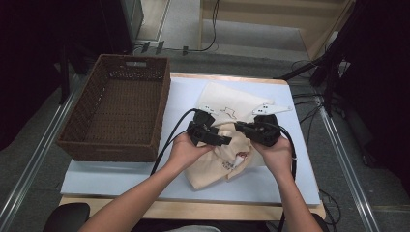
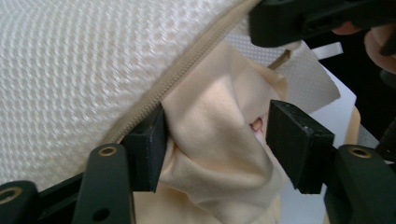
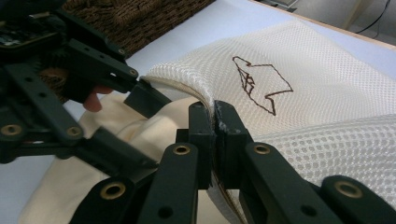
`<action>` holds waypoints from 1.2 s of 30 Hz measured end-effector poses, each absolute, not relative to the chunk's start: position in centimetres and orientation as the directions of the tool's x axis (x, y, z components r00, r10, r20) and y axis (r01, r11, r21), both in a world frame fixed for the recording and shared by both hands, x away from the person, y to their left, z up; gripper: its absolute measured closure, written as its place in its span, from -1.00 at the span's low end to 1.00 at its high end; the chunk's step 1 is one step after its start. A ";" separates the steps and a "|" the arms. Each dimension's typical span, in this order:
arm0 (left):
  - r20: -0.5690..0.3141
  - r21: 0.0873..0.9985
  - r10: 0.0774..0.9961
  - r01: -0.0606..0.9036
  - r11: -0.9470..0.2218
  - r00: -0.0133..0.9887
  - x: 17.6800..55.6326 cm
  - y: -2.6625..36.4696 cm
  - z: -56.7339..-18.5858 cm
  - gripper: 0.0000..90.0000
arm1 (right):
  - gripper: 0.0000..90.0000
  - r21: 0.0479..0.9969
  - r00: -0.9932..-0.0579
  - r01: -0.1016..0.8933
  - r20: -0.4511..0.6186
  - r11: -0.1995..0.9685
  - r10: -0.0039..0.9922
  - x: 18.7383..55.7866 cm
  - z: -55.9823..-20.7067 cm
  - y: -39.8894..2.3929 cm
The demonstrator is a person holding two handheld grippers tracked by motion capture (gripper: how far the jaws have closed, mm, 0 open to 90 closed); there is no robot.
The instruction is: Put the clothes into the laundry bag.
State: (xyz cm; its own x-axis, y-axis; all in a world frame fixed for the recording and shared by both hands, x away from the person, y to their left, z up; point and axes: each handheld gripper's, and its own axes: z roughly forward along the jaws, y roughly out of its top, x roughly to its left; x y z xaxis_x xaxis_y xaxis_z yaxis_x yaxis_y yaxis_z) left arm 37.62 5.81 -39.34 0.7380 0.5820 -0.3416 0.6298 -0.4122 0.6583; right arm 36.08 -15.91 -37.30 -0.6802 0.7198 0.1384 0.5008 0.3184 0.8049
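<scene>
A white mesh bag (image 1: 227, 99) with a brown outline drawing lies in the middle of the mat, and a cream cloth (image 1: 212, 171) spills out of its near side. In the right gripper view my right gripper (image 3: 215, 126) is shut on the mesh bag's (image 3: 303, 79) rim and lifts it. My left gripper (image 2: 214, 137) stands open at the mouth of the bag, just under the zipper (image 2: 187, 65). A fold of the cream cloth (image 2: 219, 163) lies between its jaws; the right pad is clear of it. Both grippers meet over the bag in the high view.
A brown wicker basket (image 1: 121, 96) with nothing in it stands at the left of the table, on the pale mat (image 1: 270, 183). The table's wooden front edge (image 1: 193, 210) runs below the mat. Cables and stands crowd the floor at the right.
</scene>
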 end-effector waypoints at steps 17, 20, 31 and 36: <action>-0.339 0.681 0.561 0.609 -0.408 0.755 35.1 8.8 -37.9 -0.23 | 0.95 0.806 -0.673 0.503 0.140 0.311 0.726 36.2 -37.3 -16.1; -0.329 0.680 0.558 0.601 -0.420 0.762 34.3 9.2 -37.8 -0.29 | 0.95 0.806 -0.672 0.504 0.139 0.312 0.727 36.2 -37.3 -16.2; -0.351 0.640 0.557 0.627 -0.444 0.753 32.1 10.5 -39.6 -0.37 | 0.95 0.805 -0.671 0.506 0.139 0.311 0.729 36.2 -37.4 -16.2; -0.335 0.614 0.560 0.626 -0.480 0.758 32.0 9.9 -40.8 -0.38 | 0.96 0.805 -0.671 0.505 0.139 0.311 0.729 36.2 -37.4 -16.1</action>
